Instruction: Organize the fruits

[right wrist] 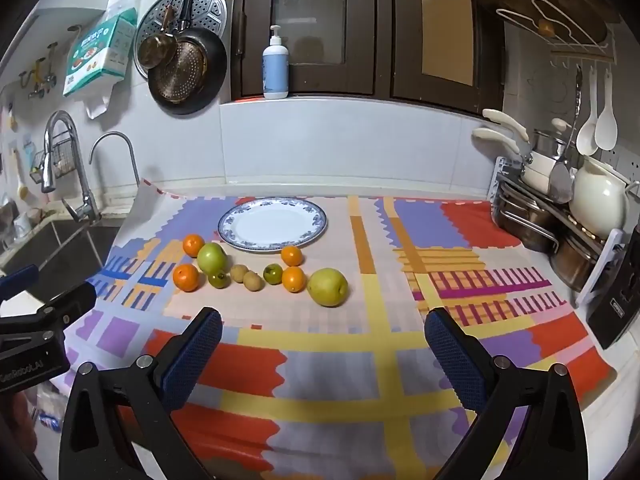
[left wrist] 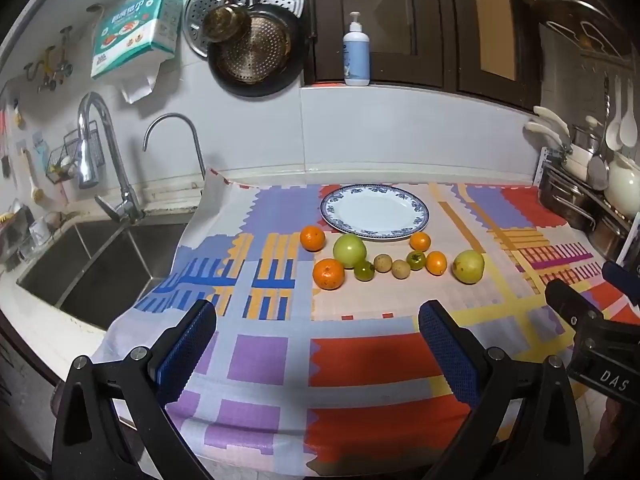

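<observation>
An empty white plate with a blue rim [left wrist: 416,216] [right wrist: 316,220] lies at the back of the patterned cloth. In front of it lie several fruits: oranges [left wrist: 328,274] [right wrist: 186,277], a green apple [left wrist: 350,251] [right wrist: 211,258], a yellow-green pear [left wrist: 468,266] [right wrist: 328,287], small green fruits [left wrist: 364,270] [right wrist: 273,273] and small brown fruits [left wrist: 383,263] [right wrist: 253,280]. My left gripper [left wrist: 318,322] is open and empty, near the cloth's front edge. My right gripper [right wrist: 324,330] is open and empty, in front of the pear. Each gripper shows at the edge of the other's view.
A steel sink [left wrist: 100,264] with taps [left wrist: 90,148] lies to the left. A rack of pots and a white kettle [right wrist: 598,200] stand at the right. A soap bottle [left wrist: 356,54] stands on the back ledge. Pans [left wrist: 252,52] hang on the wall.
</observation>
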Action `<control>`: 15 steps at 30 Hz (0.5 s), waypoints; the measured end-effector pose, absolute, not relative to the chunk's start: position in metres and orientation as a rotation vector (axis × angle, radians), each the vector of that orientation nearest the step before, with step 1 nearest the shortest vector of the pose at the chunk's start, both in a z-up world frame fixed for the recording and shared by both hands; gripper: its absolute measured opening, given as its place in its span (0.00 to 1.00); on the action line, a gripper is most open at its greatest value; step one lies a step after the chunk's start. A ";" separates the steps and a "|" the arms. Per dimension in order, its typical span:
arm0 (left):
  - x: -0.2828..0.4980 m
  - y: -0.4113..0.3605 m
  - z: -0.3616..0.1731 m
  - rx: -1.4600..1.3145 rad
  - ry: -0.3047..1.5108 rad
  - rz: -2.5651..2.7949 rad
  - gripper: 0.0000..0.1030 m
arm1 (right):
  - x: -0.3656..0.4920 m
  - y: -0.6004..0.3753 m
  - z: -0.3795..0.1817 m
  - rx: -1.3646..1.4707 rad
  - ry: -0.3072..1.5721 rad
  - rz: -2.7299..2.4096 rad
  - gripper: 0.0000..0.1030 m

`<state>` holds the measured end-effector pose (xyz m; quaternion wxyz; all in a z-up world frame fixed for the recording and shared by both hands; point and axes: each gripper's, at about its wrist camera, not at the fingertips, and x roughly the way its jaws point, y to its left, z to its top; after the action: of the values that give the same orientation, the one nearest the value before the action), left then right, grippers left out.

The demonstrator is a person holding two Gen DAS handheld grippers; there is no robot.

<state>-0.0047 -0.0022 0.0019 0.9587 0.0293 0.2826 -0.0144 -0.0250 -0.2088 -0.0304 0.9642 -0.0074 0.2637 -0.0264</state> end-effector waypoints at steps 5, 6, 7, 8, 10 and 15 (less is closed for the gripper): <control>-0.007 0.003 0.006 0.048 0.568 -0.027 1.00 | -0.026 -0.209 -0.029 -0.023 0.518 -0.059 0.99; -0.008 0.001 0.010 0.054 0.563 -0.022 1.00 | -0.026 -0.209 -0.028 -0.025 0.516 -0.057 0.99; -0.008 0.000 0.008 0.054 0.559 -0.019 1.00 | -0.027 -0.208 -0.027 -0.028 0.514 -0.056 0.99; -0.008 0.000 0.008 0.050 0.556 -0.020 1.00 | -0.028 -0.207 -0.027 -0.030 0.514 -0.056 0.99; -0.008 0.000 0.009 0.048 0.554 -0.021 1.00 | -0.029 -0.213 -0.030 -0.008 0.511 -0.047 0.99; -0.009 0.000 0.010 0.043 0.547 -0.021 1.00 | -0.030 -0.208 -0.025 -0.019 0.509 -0.042 0.99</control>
<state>-0.0088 -0.0002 0.0097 0.9625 0.0212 0.2703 -0.0103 -0.0301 -0.2077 -0.0252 0.9676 -0.0092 0.2515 -0.0206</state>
